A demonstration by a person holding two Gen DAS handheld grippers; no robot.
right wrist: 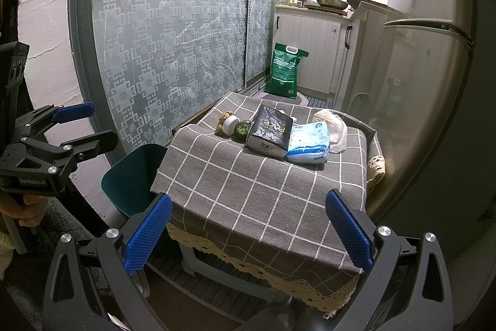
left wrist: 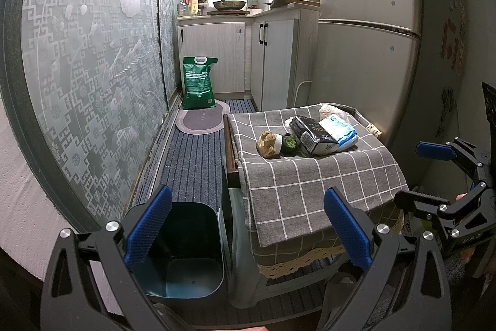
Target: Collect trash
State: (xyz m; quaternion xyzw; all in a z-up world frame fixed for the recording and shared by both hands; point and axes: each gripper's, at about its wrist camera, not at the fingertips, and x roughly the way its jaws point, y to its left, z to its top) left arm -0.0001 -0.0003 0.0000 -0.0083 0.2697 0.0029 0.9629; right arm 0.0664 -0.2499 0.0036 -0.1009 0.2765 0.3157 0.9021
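You held your left gripper (left wrist: 248,231) wide and empty over the dark bin (left wrist: 183,250), and your right gripper (right wrist: 248,233) just as wide, gripping nothing. The trash sat beside the bin on the checked tabletop (right wrist: 248,188): black pack (right wrist: 269,132), blue pack (right wrist: 310,143), crumpled brown paper (left wrist: 267,143).

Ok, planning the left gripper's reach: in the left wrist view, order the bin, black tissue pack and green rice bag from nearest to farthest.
1. Bin, on the floor just beyond the left gripper.
2. Black tissue pack, on the table, ahead to the right.
3. Green rice bag, standing by the far cabinets.
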